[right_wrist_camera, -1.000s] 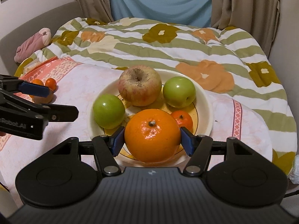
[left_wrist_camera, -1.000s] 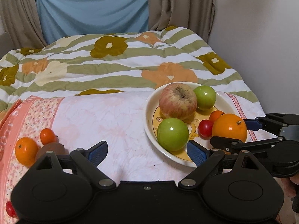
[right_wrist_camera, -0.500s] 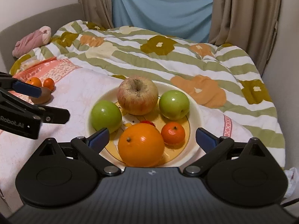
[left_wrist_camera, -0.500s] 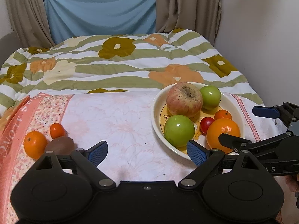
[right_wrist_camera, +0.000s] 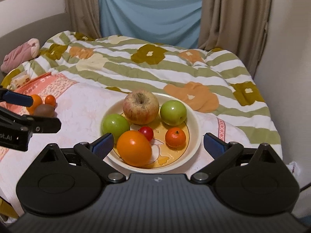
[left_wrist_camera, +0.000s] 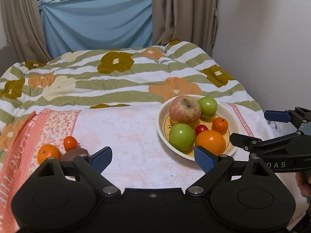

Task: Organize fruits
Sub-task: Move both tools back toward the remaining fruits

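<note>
A cream plate [right_wrist_camera: 195,124] [left_wrist_camera: 161,116] on the pink cloth holds a red-yellow apple [right_wrist_camera: 141,106], two green apples [right_wrist_camera: 116,125] [right_wrist_camera: 173,112], a large orange [right_wrist_camera: 134,148] [left_wrist_camera: 210,141], a small tangerine [right_wrist_camera: 175,137] and a cherry tomato [right_wrist_camera: 146,133]. My right gripper [right_wrist_camera: 158,145] stands open, above and behind the plate's near rim, holding nothing. My left gripper [left_wrist_camera: 153,158] is open and empty over the cloth left of the plate. At the cloth's left edge lie an orange [left_wrist_camera: 49,153], a small tangerine [left_wrist_camera: 70,143] and a brown kiwi [left_wrist_camera: 74,154].
The cloth [left_wrist_camera: 126,136] lies on a bed with a striped, flowered quilt [left_wrist_camera: 116,81]. A wall [left_wrist_camera: 262,48] stands close on the right, curtains and a blue sheet [left_wrist_camera: 97,25] at the back. A pink soft item [right_wrist_camera: 21,54] rests at the far left.
My right gripper let go of the large orange, which now lies on the plate, and drew back and up with jaws wide. The left gripper also pulled back and up, staying open.
</note>
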Tool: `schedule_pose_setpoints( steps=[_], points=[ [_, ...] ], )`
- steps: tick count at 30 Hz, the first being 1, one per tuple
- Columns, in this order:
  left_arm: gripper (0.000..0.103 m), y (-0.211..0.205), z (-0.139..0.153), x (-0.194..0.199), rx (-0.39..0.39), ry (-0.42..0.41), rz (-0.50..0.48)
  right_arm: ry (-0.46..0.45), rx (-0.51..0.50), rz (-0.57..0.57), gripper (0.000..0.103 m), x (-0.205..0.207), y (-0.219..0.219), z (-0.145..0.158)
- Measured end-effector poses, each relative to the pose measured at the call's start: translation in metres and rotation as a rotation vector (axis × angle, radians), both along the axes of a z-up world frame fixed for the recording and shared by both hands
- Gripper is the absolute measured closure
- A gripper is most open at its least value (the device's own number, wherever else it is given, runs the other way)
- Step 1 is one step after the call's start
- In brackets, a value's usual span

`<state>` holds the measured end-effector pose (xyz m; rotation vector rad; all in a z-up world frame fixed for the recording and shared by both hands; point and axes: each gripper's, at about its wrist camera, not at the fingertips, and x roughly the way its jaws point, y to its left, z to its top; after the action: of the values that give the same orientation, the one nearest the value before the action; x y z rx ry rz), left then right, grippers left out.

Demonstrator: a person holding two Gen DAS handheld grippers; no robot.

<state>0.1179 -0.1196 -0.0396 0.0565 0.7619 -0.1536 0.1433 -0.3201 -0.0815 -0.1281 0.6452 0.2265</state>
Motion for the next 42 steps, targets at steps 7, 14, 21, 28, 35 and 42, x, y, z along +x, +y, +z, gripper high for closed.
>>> schedule_pose_setpoints(
  steps=[7, 14, 21, 28, 35, 42],
  points=[
    [0.009, 0.016, 0.015, -0.019, 0.004, -0.032, -0.027, -0.019, 0.021, -0.057, 0.000, -0.024, 0.010, 0.024],
    [0.009, 0.048, 0.029, -0.043, 0.020, -0.072, -0.010, -0.063, 0.049, -0.075, 0.000, -0.047, 0.034, 0.049],
    [0.009, 0.096, 0.027, -0.062, 0.019, -0.059, 0.057, -0.052, 0.093, -0.040, 0.000, -0.055, 0.074, 0.054],
    [0.009, 0.145, 0.008, -0.074, 0.034, -0.015, 0.135, -0.038, 0.097, 0.019, 0.000, -0.057, 0.128, 0.042],
    [0.009, 0.180, -0.015, -0.076, 0.035, 0.042, 0.245, 0.003, 0.080, 0.141, 0.000, -0.041, 0.180, 0.025],
    [0.018, 0.196, -0.050, -0.059, 0.044, 0.135, 0.365, 0.042, 0.084, 0.265, 0.000, -0.004, 0.215, -0.006]
  ],
)
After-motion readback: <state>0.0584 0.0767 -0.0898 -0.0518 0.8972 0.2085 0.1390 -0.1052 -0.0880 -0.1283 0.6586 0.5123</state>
